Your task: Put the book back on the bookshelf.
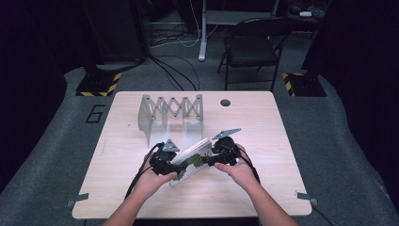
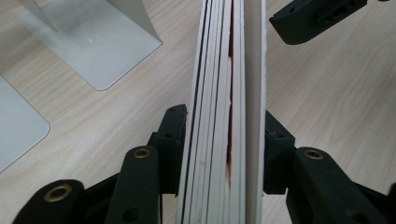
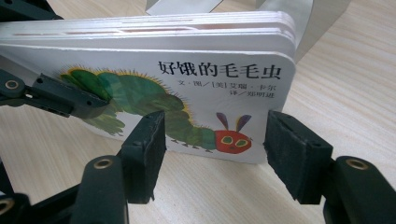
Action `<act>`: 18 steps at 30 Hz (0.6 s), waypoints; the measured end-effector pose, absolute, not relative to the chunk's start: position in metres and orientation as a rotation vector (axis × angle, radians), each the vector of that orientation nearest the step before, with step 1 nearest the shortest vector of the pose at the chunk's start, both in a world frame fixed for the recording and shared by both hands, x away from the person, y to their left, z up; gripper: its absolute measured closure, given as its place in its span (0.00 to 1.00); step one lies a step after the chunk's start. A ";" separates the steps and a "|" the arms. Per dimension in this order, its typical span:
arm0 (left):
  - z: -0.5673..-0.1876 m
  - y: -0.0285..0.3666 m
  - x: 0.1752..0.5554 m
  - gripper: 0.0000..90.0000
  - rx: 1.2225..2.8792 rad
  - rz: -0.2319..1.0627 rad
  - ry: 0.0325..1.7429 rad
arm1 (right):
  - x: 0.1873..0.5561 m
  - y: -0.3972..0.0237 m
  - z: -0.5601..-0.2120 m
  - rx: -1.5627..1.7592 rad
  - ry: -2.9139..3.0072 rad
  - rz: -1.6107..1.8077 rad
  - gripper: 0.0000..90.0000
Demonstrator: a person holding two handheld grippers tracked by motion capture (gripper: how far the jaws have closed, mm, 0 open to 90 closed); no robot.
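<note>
Nearest the person, the front strip of the wooden table (image 1: 226, 202) lay bare between the forearms and the near edge, with more open wood to either side of the hands. Just beyond, the left gripper (image 2: 223, 140) pinched a thick board book (image 3: 187, 88) across its stacked pages, one jaw flat against each cover, the book standing on edge and tilted over the tabletop. The right gripper (image 3: 212, 154) faced the caterpillar cover with its jaws spread wide, both pads apart from the book and just short of its lower corner. Farther back stood a grey folding book rack (image 1: 171, 113), its flat metal feet lying close beside the book. Beyond the rack the table ran clear to its far edge, past a small dark hole (image 1: 225, 102).
</note>
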State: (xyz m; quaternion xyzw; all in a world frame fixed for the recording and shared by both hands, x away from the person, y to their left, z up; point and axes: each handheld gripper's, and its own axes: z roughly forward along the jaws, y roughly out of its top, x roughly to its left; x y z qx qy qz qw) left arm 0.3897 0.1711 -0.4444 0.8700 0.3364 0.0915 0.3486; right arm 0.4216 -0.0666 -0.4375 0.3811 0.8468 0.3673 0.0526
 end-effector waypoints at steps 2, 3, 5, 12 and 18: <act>-0.445 0.170 0.390 0.68 2.254 0.244 0.872 | 0.421 -0.067 -0.438 1.155 2.574 1.116 0.43; -0.445 0.169 0.390 0.69 2.252 0.235 0.874 | 0.421 -0.067 -0.438 1.147 2.571 1.119 0.43; -0.445 0.169 0.390 0.70 2.259 0.233 0.863 | 0.420 -0.068 -0.438 1.165 2.568 1.120 0.43; -0.444 0.167 0.389 0.71 2.261 0.243 0.859 | 0.420 -0.070 -0.438 1.157 2.557 1.127 0.43; -0.443 0.166 0.388 0.75 2.279 0.250 0.830 | 0.418 -0.072 -0.439 1.175 2.556 1.131 0.43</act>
